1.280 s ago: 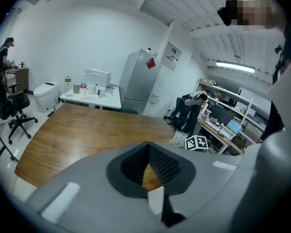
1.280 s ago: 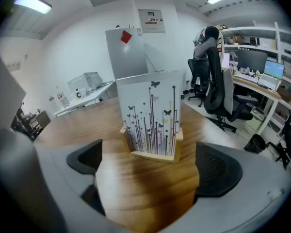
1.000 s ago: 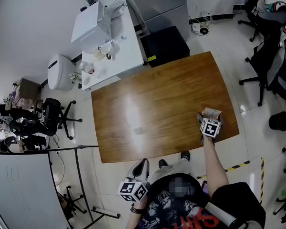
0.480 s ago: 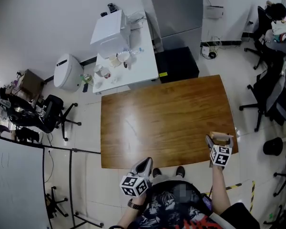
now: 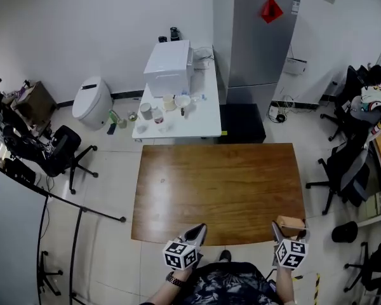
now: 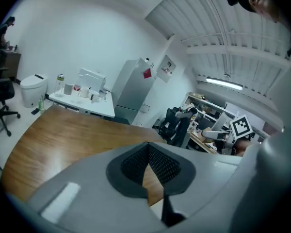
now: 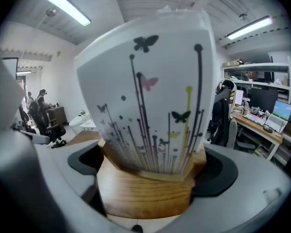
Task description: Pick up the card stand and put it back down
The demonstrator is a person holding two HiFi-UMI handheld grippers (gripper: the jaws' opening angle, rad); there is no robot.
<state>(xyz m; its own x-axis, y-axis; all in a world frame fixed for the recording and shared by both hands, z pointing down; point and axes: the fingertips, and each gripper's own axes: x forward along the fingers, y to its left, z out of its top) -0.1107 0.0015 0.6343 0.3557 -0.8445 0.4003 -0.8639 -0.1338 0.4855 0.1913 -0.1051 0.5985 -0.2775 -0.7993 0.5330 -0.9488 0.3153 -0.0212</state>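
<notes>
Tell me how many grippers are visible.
2. The left gripper, shut and empty, at the table's near edge; the right gripper, holding the card stand, at its right corner.

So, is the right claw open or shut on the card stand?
Shut on it: the right claw holds the wooden base of the card stand from both sides.

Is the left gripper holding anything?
No, the left gripper's jaws meet at their tips with nothing between them, and only the table shows behind.
</notes>
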